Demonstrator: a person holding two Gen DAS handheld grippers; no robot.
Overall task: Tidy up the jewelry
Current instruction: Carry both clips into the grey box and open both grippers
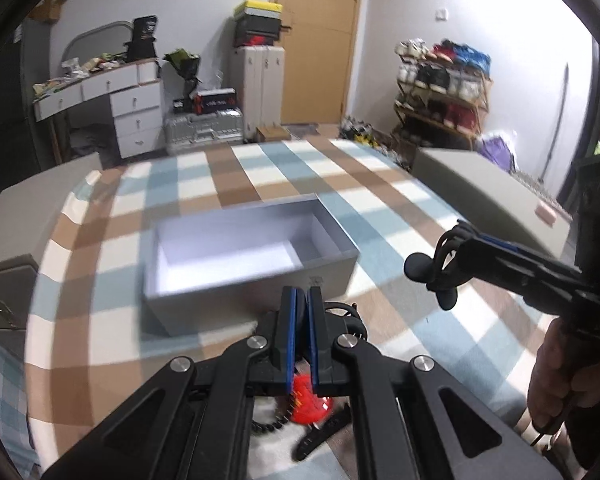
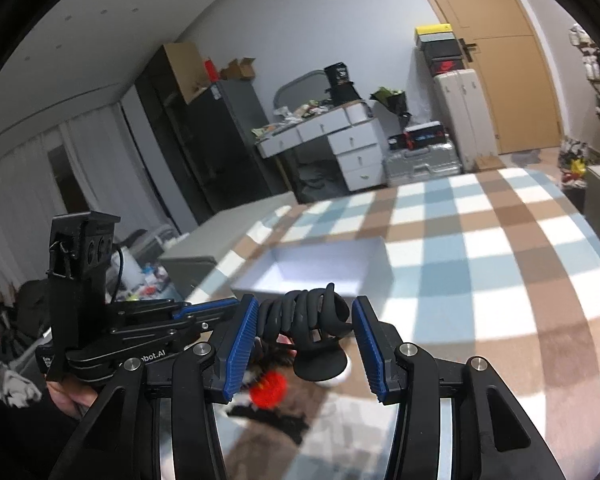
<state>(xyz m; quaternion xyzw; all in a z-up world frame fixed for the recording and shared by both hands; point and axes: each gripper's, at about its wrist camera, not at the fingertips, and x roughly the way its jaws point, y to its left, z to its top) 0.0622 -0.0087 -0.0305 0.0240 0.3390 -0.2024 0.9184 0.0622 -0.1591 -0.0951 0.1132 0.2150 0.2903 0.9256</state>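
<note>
Black coiled jewelry piece [image 2: 304,318] — clamped in right gripper [image 2: 305,334]; left gripper [image 1: 302,300] closed together, empty.

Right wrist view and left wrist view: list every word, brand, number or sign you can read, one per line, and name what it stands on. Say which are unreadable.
"bot.AI", the visible end of a partly hidden word: on the left gripper body.
Print on the dark boxes by the white drawers: blurred, unreadable.
Small mark on the grey box wall: too small.
</note>
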